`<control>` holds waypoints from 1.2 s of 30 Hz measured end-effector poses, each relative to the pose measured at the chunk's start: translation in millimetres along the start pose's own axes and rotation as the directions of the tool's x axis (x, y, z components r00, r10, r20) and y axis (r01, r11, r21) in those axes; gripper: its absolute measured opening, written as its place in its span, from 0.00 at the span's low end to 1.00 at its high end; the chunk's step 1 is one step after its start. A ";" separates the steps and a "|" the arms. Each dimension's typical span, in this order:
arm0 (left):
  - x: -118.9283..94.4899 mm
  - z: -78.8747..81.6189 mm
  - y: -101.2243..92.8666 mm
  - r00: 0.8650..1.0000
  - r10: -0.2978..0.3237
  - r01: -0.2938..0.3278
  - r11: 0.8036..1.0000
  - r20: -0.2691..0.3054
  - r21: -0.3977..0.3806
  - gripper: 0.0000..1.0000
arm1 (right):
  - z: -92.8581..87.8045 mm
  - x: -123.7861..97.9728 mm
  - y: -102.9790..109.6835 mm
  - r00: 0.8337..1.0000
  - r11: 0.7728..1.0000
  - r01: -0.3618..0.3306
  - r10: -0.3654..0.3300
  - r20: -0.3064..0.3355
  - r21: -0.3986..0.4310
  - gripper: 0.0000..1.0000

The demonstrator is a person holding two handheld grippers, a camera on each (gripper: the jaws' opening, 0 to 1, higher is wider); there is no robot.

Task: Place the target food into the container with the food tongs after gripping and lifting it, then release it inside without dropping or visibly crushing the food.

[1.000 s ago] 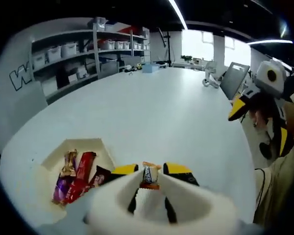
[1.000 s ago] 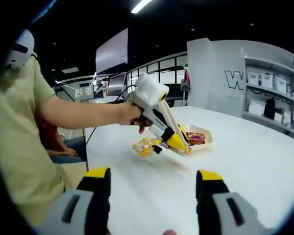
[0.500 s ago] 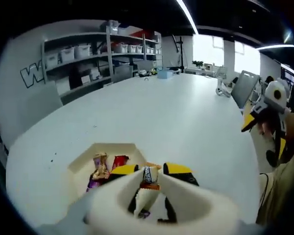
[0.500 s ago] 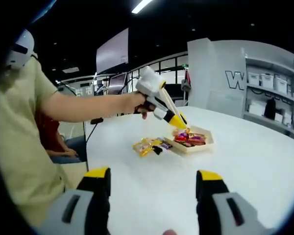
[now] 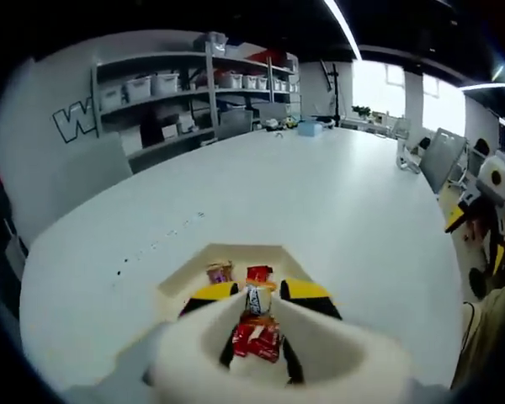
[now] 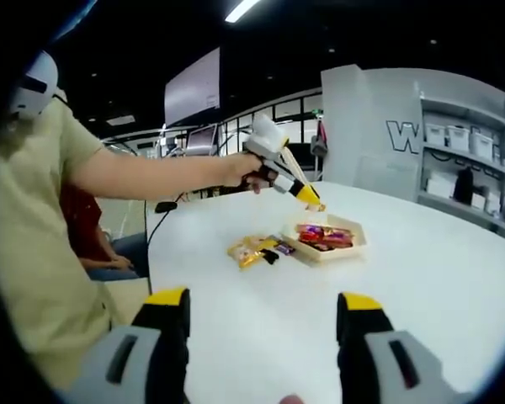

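My left gripper (image 5: pixel 260 291) is shut on white food tongs (image 5: pixel 279 324), and the tong tips pinch a small wrapped candy (image 5: pixel 254 300). Right below it lies the shallow beige tray (image 5: pixel 188 271) with several wrapped candies (image 5: pixel 257 338) inside. In the right gripper view the left gripper (image 6: pixel 305 194) hangs above the tray (image 6: pixel 353 245), with the candy (image 6: pixel 318 206) at the tong tips off the table. A small pile of loose candies (image 6: pixel 252 250) lies just left of the tray. My right gripper (image 6: pixel 263 305) stands open over bare white table, nothing between its fingers.
The big white table (image 5: pixel 320 194) stretches far beyond the tray. Shelves with bins (image 5: pixel 164 84) stand past its far-left edge, and chairs (image 5: pixel 442 156) at the right. The person's arm (image 6: pixel 151 177) reaches across from the left, and someone in red (image 6: pixel 88 240) sits behind.
The left gripper has carried the candy in the tongs from beside the tray to above it, rising and moving away from the right gripper. The right gripper has stayed still and open.
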State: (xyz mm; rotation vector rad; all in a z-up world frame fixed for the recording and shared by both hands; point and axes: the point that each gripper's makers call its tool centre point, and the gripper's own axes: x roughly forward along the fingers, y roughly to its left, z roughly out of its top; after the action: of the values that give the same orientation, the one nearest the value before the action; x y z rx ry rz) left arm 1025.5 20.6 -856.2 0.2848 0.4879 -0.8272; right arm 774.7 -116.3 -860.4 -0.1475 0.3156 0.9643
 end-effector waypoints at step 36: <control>25.1 -2.3 58.3 0.989 0.143 -0.145 0.989 -0.042 -0.026 0.20 | -0.2 -5.1 -7.5 1.000 1.000 0.018 -0.018 -0.007 0.000 0.69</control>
State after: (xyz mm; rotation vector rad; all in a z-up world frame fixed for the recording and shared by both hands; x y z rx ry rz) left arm 1083.6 43.5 -867.9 0.3072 0.5102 -0.6743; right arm 778.2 -124.5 -859.0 -0.1534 0.3201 0.9463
